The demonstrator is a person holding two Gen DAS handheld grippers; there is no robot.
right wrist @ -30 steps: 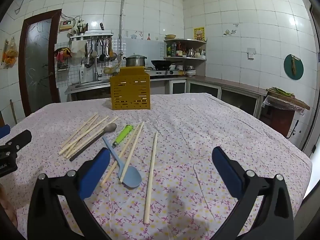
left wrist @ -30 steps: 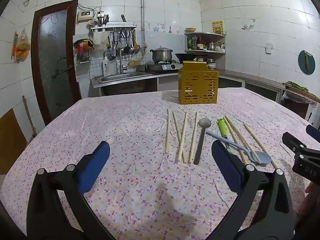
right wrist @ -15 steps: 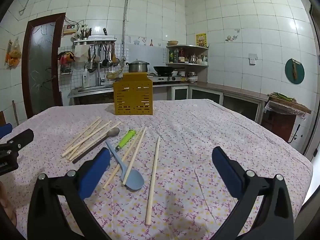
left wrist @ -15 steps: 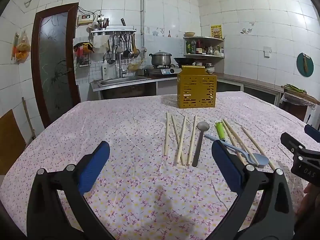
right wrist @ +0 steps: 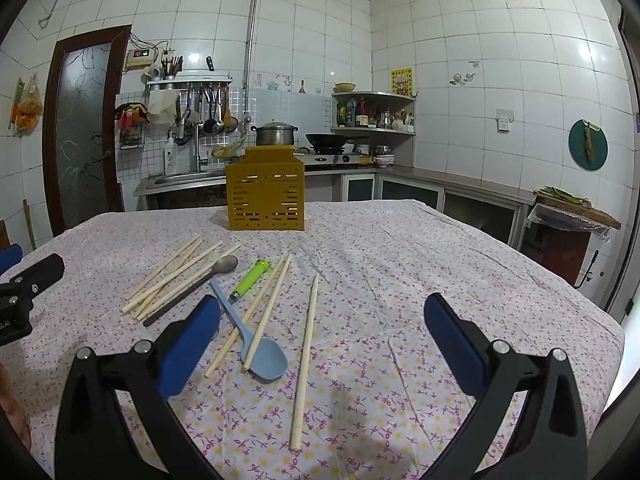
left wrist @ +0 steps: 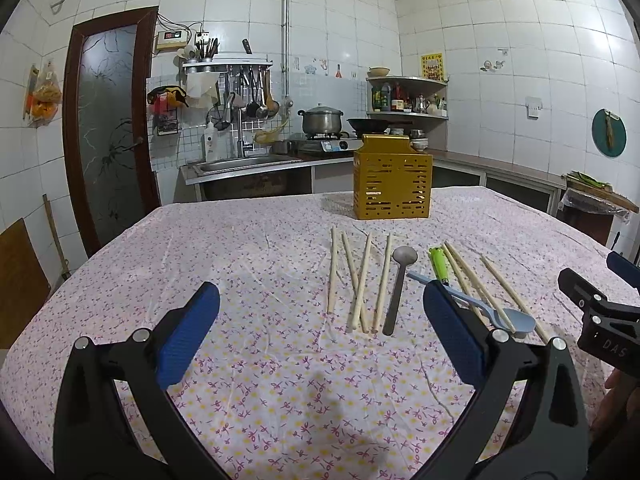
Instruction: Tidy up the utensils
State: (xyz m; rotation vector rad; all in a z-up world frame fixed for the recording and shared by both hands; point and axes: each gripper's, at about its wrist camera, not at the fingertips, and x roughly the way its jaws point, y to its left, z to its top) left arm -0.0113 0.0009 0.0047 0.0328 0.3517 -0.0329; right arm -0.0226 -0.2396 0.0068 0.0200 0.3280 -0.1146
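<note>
A yellow slotted utensil holder (left wrist: 392,178) (right wrist: 265,195) stands upright at the far middle of the table. In front of it lie several wooden chopsticks (left wrist: 360,280) (right wrist: 172,276), a grey metal spoon (left wrist: 398,288) (right wrist: 192,286), a green-handled tool (left wrist: 439,262) (right wrist: 252,278) and a light blue spoon (left wrist: 476,304) (right wrist: 250,336). One chopstick (right wrist: 306,356) lies apart to the right. My left gripper (left wrist: 320,332) hovers open over bare cloth, short of the utensils. My right gripper (right wrist: 320,336) is open above the blue spoon and the lone chopstick, holding nothing.
The table carries a pink floral cloth (left wrist: 240,264) (right wrist: 420,264). Behind it are a sink counter (left wrist: 240,164), a stove with a pot (left wrist: 322,120), and a corner shelf (right wrist: 372,112). A brown door (left wrist: 108,120) is at the left. The other gripper's tip shows at each view's edge.
Both cameras tilted up and drew back slightly, so the utensils and the holder sit lower in view. Nothing on the table moved; both grippers stayed open.
</note>
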